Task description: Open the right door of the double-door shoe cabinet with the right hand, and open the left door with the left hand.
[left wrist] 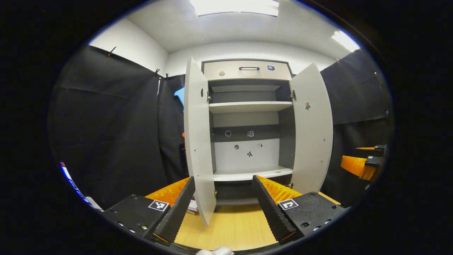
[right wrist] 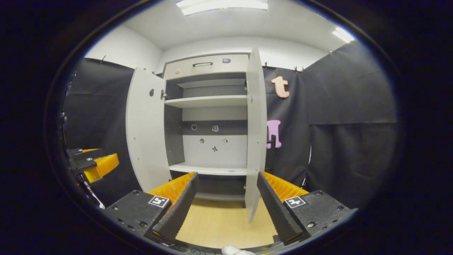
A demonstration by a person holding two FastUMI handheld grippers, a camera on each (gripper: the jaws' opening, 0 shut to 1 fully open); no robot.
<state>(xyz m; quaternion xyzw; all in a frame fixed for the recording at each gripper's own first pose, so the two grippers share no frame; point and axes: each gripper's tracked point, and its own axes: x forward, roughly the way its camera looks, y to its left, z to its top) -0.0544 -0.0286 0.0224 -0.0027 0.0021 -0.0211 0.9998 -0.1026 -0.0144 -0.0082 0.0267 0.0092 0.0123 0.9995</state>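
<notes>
Both flat matte doors [left wrist: 198,141] stand open; ridged grippers [left wrist: 223,202] gape

Recording booth: black cloth walls [left wrist: 106,117], ceiling light panel [left wrist: 233,7], lone shoe cabinet [left wrist: 247,71].

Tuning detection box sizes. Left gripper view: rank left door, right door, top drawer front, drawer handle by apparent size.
1. right door and left door: left is seen more edge-on and nearer, so no firm order between them.
2. top drawer front.
3. drawer handle, smallest.
</notes>
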